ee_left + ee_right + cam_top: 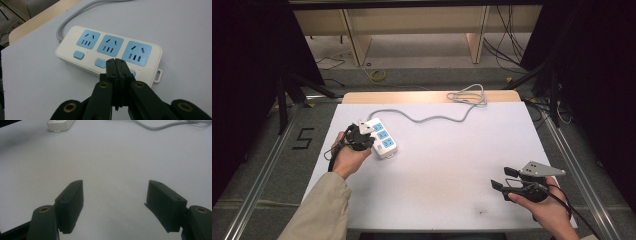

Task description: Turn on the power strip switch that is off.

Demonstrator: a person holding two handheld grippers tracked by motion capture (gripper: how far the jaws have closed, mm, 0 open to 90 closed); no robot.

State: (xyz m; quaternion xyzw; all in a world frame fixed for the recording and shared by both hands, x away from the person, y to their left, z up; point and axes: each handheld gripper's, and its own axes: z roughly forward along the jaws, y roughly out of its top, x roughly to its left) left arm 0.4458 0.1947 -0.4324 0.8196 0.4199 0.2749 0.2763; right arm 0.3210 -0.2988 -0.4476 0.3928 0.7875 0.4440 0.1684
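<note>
Power strip (107, 53) under closed left claw (117, 65), right claw (113, 195) spread wide.

A white power strip (381, 138) with three blue sockets was laid on the white table (452, 165), toward its left side. Its grey cord (432, 118) was run across the surface to the far edge and looped there. Wooden furniture (412, 25) and loose cables (507, 45) were seen on the floor beyond.

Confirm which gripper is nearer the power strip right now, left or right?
Left. The left gripper, jaws closed, sits right at the power strip's near edge by its switches. The right gripper, jaws open, hovers far off near the table's opposite front corner.
</note>
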